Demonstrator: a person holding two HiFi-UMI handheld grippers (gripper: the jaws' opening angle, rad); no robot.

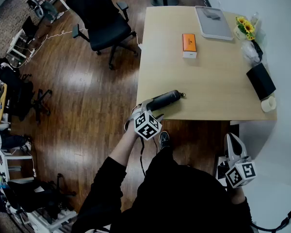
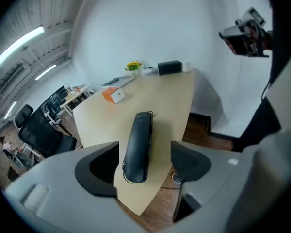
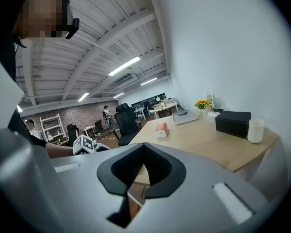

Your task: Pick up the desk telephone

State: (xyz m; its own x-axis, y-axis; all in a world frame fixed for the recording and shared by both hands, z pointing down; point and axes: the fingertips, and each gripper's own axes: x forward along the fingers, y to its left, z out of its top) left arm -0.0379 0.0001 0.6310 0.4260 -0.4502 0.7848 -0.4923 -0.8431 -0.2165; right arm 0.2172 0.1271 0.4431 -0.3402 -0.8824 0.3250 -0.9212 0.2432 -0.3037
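The desk telephone (image 1: 166, 100) is a black handset with a cord, lying near the front left corner of the light wooden table (image 1: 218, 86). My left gripper (image 1: 153, 109) is open at the phone's near end. In the left gripper view the telephone (image 2: 139, 140) lies lengthwise between the two spread jaws of that gripper (image 2: 144, 149), and neither jaw touches it. My right gripper (image 1: 232, 144) hangs low at the right, off the table and beside the person's body. In the right gripper view its jaws (image 3: 144, 149) are shut on nothing.
On the table are an orange box (image 1: 189, 45), a grey laptop (image 1: 213, 22), yellow flowers (image 1: 246, 27), a black box (image 1: 261, 80) and a white cup (image 1: 268, 103). A black office chair (image 1: 103, 21) stands left of the table on the wooden floor. A white wall runs along the right.
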